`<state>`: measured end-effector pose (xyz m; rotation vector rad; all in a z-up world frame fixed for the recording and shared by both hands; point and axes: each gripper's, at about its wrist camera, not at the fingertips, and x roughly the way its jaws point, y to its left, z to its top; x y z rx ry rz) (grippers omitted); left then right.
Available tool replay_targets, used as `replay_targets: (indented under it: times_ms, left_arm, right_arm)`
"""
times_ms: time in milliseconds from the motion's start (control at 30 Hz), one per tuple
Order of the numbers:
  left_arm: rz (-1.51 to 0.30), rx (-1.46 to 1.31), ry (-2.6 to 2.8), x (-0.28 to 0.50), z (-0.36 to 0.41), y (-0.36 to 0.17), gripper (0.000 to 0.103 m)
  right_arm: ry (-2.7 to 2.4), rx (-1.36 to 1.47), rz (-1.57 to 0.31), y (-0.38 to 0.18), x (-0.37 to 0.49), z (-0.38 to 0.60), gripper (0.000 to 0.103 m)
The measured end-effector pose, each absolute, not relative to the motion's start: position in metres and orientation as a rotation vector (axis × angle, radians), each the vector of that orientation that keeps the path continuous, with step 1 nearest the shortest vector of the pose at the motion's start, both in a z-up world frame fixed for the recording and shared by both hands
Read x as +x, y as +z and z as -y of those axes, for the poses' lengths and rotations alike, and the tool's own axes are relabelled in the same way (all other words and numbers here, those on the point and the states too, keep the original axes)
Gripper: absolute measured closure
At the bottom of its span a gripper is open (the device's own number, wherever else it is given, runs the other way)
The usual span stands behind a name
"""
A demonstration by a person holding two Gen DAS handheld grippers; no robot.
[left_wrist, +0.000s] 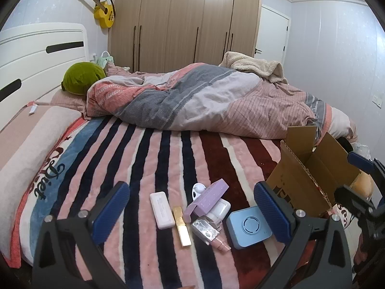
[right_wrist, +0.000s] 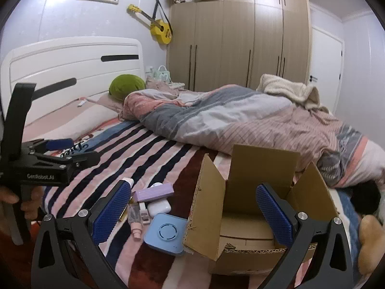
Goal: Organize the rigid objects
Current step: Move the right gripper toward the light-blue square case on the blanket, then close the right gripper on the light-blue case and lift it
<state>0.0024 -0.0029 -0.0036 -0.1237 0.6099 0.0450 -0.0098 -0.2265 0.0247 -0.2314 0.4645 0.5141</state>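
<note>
Several small items lie on the striped blanket: a white case (left_wrist: 162,213), a gold bar (left_wrist: 182,226), a lilac box (left_wrist: 208,197), a white earbud case (left_wrist: 220,208), a pink spray bottle (left_wrist: 211,234) and a blue square device (left_wrist: 249,226). My left gripper (left_wrist: 192,212) is open above them, empty. An open cardboard box (right_wrist: 252,207) stands right of them. My right gripper (right_wrist: 195,212) is open and empty over the box's left flap. The blue device (right_wrist: 166,234) and lilac box (right_wrist: 154,191) show left of it.
A rumpled duvet (left_wrist: 192,98) covers the far half of the bed, with a green pillow (left_wrist: 81,80) by the white headboard (left_wrist: 36,55). A wardrobe (left_wrist: 185,24) stands behind. A plush toy (right_wrist: 368,243) lies right of the box.
</note>
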Motion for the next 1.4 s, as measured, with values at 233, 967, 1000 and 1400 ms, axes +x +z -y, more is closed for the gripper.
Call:
replay_targets:
  times_ms: [233, 967, 1000, 1400]
  left_arm:
    - [-0.546, -0.117, 0.073, 0.008, -0.011, -0.004, 0.000]
    - [-0.684, -0.107, 0.003, 0.049, -0.059, -0.073, 0.000]
    - [-0.694, -0.115, -0.012, 0.050, -0.059, -0.074, 0.000]
    - [-0.666, -0.318, -0.502, 0.038, -0.035, -0.060, 0.009]
  right_arm:
    - [0.558, -0.327, -0.426, 0.024, -0.032, 0.192, 0.000]
    - [0.236, -0.212, -0.854, -0.160, 0.045, 0.144, 0.015]
    - [0.236, -0.222, -0.848, -0.162, 0.045, 0.141, 0.016]
    - [0.511, -0.260, -0.639, -0.095, 0.010, 0.133, 0.024]
